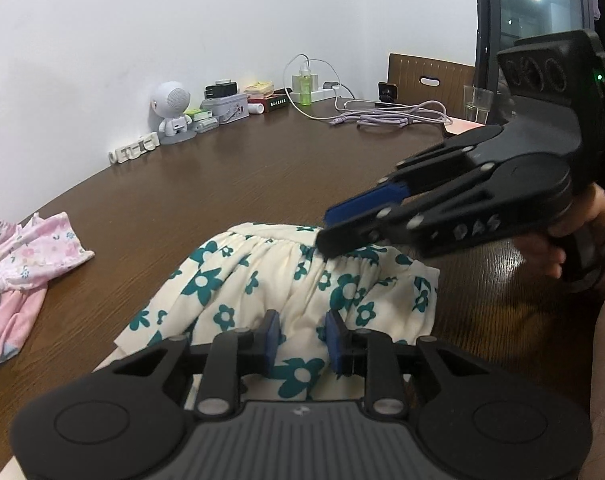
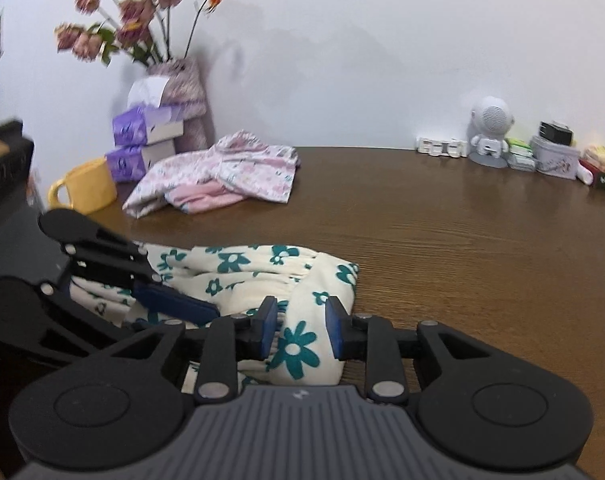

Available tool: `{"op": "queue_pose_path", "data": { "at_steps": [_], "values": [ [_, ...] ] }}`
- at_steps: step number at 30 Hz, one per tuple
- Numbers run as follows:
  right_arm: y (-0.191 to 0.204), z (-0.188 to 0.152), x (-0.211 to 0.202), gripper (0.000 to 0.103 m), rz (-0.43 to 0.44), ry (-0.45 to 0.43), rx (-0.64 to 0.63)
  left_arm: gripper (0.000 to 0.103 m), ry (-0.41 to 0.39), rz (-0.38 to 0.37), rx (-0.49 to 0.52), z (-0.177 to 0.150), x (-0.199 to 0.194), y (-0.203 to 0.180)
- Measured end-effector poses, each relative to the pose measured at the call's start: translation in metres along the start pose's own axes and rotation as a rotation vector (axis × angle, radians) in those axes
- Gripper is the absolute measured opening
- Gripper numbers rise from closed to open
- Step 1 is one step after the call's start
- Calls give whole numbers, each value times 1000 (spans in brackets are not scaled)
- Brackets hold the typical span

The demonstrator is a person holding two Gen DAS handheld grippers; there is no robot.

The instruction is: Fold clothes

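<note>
Low in both wrist views we see the cream floral garment (image 1: 286, 280) bunched on the table (image 1: 222, 184). Our left gripper (image 1: 300, 346) and right gripper (image 2: 301, 328) each pinch a fold; next we judge a lift-and-fold together.

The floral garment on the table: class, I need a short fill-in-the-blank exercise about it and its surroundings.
1. The cream garment is printed with ____ flowers.
2. It lies on a brown wooden ____.
3. The mug beside the tissue boxes is ____.
4. The crumpled garment farther back is mostly ____.

Missing words: green (teal), table, yellow, pink.
</note>
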State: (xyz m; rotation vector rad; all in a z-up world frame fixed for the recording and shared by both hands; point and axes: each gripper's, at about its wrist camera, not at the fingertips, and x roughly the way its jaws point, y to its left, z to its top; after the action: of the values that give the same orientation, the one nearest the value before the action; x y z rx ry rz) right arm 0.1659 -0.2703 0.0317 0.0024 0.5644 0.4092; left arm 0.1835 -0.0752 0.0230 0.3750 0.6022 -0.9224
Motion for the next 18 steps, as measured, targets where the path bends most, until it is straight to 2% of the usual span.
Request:
{"op": "queue_pose_path", "data": {
  "at_steps": [8,12,14,17,18],
  "values": [
    [6,-13,4,26,-2,61,-32,24,-5,2,-1,-1,-4,1],
    [6,-14,5,26,-1,64,-31,23,-85,-28,-8,1,-26,1],
    [6,-15,5,26,-1,64,-32,24,-106,-50,21,1,-32,-6],
    [7,-15,4,25,-1,63,-33,29,-68,-80,56,-3,-24,-18],
    [7,-15,4,25,-1,61,-30,29,-50,-66,69,-5,-19,-21]
  ]
}}
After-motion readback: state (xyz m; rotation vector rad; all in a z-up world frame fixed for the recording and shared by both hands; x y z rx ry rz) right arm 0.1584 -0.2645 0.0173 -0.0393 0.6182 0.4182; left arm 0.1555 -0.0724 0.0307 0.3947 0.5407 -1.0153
